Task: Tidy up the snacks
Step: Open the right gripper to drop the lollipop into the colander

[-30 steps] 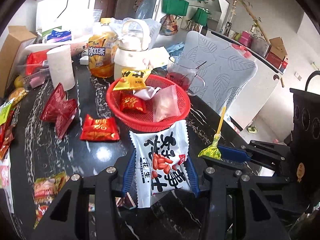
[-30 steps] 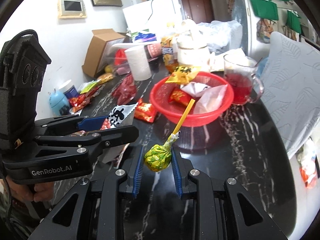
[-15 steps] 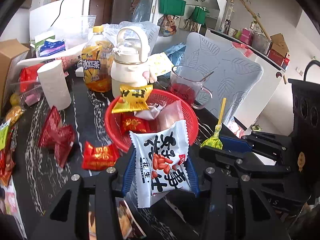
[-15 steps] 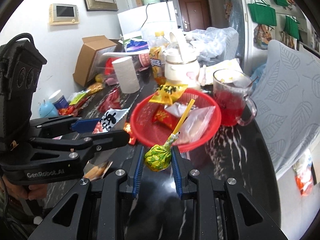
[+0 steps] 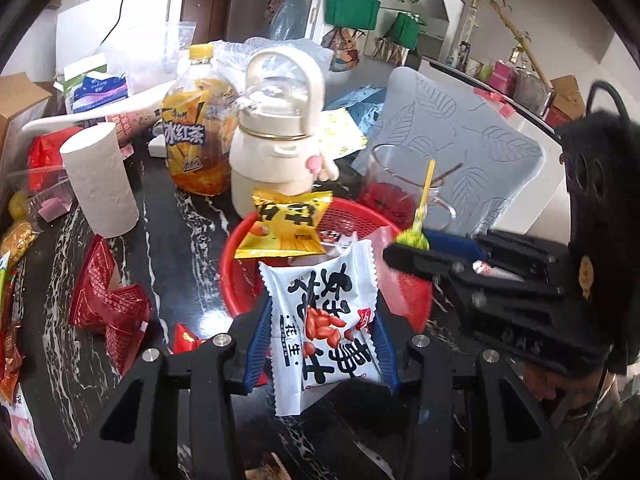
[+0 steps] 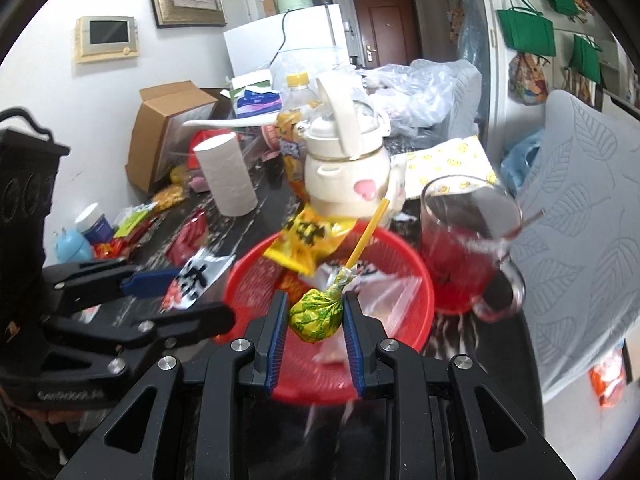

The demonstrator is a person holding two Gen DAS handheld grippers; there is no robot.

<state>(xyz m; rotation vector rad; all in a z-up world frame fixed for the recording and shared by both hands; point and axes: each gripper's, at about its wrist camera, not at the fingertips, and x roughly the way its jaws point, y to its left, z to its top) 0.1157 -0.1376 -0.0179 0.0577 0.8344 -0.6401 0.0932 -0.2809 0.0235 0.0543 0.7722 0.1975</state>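
Now squeezing a crinkly white peanut packet (image 5: 326, 320) in the left gripper (image 5: 322, 344) and a round green lollipop (image 6: 317, 314) in the right gripper (image 6: 316, 336), over the red mesh basket (image 6: 416, 280). Only from the right: a blue pot (image 6: 72, 246).

We see a white peanut packet (image 5: 326, 320) upright above the red basket's (image 5: 240, 256) rim, and a green-wrapped lollipop (image 6: 318, 314) over it.

kettle (image 5: 280, 140) and mug (image 5: 404, 192) behind basket (image 5: 240, 276)
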